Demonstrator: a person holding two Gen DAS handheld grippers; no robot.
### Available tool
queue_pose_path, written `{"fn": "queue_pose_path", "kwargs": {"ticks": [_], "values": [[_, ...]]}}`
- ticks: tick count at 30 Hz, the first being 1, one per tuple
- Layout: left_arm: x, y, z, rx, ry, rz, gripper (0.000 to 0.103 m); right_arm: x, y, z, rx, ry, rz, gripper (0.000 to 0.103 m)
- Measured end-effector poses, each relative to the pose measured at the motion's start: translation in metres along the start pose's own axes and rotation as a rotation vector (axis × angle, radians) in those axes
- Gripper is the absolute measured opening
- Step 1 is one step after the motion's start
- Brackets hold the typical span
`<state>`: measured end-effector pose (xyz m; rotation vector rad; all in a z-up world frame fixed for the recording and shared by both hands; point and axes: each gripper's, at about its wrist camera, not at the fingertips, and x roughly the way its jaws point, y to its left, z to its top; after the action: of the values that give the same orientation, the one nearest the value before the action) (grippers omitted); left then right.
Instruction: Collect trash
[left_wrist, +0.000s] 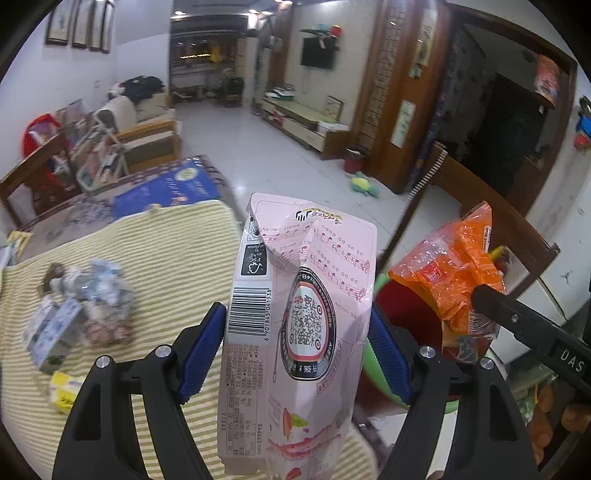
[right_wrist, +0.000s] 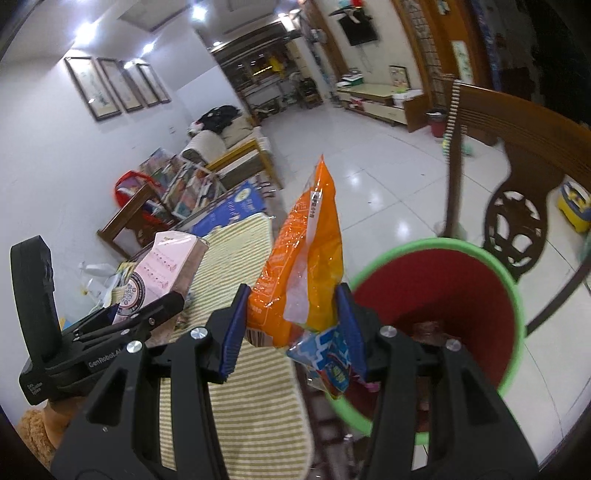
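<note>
The left gripper (left_wrist: 297, 347) clamps a pink carton (left_wrist: 299, 317); the right gripper (right_wrist: 291, 332) clamps an orange wrapper (right_wrist: 303, 254), with the red bin (right_wrist: 436, 295) at its 3 o'clock.

Pink carton (left_wrist: 295, 332): bottom cut off by near edge.
Bin (left_wrist: 373, 354): mostly hidden behind carton.
Crumpled wrappers (left_wrist: 92, 302), left: blurred, print unreadable.

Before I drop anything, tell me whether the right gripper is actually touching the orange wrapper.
Touching. The right wrist view shows the right gripper with both blue pads pressed against the orange wrapper, which stands upright between them.
</note>
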<state>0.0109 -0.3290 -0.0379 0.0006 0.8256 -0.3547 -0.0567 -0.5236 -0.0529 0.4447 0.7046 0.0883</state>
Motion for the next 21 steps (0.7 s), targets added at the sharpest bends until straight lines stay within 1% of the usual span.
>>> {"fn": "queue_pose_path", "kwargs": {"ticks": [8, 14, 18, 21], "values": [[0.029, -0.058, 0.002, 0.055, 0.061, -0.102, 0.073, -0.015, -0.052, -0.003, 0.068, 0.007, -0.082, 0.046], [0.048, -0.091, 0.004, 0.096, 0.104, -0.18, 0.073, -0.025, -0.081, -0.007, 0.112, 0.017, -0.139, 0.046], [0.057, -0.112, 0.005, 0.119, 0.126, -0.214, 0.073, -0.028, -0.095, -0.012, 0.135, 0.03, -0.164, 0.047], [0.061, -0.119, 0.008, 0.132, 0.127, -0.225, 0.073, -0.029, -0.104, -0.016, 0.152, 0.039, -0.179, 0.047]]}}
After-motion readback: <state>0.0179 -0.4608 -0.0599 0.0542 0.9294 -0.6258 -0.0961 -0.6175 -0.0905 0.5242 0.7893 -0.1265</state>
